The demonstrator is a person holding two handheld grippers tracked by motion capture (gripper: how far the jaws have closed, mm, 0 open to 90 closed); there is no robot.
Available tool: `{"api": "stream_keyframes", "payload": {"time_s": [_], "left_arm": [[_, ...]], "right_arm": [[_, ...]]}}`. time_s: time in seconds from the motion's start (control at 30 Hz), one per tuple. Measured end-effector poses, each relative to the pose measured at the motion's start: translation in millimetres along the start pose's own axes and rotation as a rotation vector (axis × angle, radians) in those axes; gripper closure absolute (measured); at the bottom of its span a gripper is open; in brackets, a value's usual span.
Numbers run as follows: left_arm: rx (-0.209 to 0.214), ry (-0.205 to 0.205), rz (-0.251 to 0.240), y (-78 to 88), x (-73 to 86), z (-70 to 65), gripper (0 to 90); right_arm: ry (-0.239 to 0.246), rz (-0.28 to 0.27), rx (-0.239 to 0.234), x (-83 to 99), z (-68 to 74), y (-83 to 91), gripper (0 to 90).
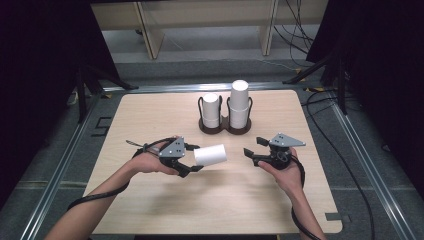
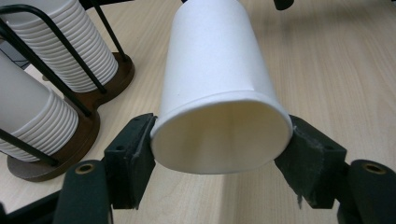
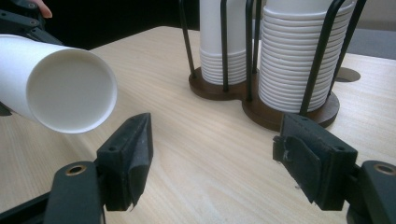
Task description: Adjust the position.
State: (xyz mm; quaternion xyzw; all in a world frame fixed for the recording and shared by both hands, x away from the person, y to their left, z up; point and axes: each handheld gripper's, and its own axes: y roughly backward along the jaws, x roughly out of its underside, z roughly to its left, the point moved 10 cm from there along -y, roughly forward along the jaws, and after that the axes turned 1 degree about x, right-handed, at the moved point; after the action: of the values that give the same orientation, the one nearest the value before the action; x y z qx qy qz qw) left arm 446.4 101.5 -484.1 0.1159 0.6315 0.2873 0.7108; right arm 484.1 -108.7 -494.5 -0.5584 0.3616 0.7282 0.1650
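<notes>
A white paper cup (image 1: 210, 154) lies level above the table, held at its open rim by my left gripper (image 1: 192, 159). In the left gripper view both pads (image 2: 140, 144) press on the rim of the cup (image 2: 215, 88), whose closed base points away. My right gripper (image 1: 254, 150) stands open to the right of the cup, with a gap between them. In the right gripper view the cup's base (image 3: 70, 91) faces the camera at upper left, off to the side of the open jaws, and nothing lies between my right gripper's (image 3: 212, 154) pads.
A dark wire cup holder (image 1: 224, 125) on a twin round base stands at the table's far middle, holding two stacks of white cups (image 1: 239, 102). The same holder (image 3: 266, 98) is just beyond my right gripper. Cables trail across the floor beyond the table.
</notes>
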Motion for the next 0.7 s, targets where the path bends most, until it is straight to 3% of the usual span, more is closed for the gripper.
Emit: {"api": "stream_keyframes", "payload": {"time_s": [0.13, 0.2, 0.27, 0.33, 0.37, 0.4, 0.43, 0.57, 0.7], "left_arm": [[0.014, -0.024, 0.032, -0.8, 0.6, 0.0, 30.9], [0.024, -0.034, 0.048, -1.6, 0.5, 0.0, 30.9], [0.023, -0.043, 0.05, -3.2, -0.2, 1.0, 30.9], [0.026, -0.049, 0.069, -3.1, 0.2, 1.3, 30.9], [0.021, -0.053, 0.075, -3.6, 0.5, 2.2, 30.9], [0.021, -0.053, 0.077, -4.2, 0.7, 2.3, 30.9], [0.026, -0.056, 0.081, -4.5, 0.8, 2.4, 30.9], [0.039, -0.076, 0.108, -3.3, 0.9, 3.2, 31.0], [0.042, -0.09, 0.131, -1.9, 0.4, 4.0, 31.0]], "right_arm": [[0.008, 0.004, -0.007, 0.3, 1.6, 0.4, 27.3], [-0.01, 0.005, -0.02, 0.6, 4.3, -0.4, 27.3], [0.022, 0.004, -0.018, -0.5, 1.8, -0.7, 27.3], [0.012, 0.027, -0.029, 0.4, 3.5, 0.2, 27.3], [0.034, 0.026, -0.021, -0.7, 2.1, 0.6, 27.3], [0.018, 0.023, -0.034, -1.5, 4.5, 0.0, 27.4], [0.033, 0.027, -0.02, -2.3, 3.1, 0.9, 27.3], [0.035, 0.02, -0.047, -5.2, 6.7, -0.2, 27.3], [0.081, 0.04, -0.064, -4.0, 7.2, -1.0, 27.3]]}}
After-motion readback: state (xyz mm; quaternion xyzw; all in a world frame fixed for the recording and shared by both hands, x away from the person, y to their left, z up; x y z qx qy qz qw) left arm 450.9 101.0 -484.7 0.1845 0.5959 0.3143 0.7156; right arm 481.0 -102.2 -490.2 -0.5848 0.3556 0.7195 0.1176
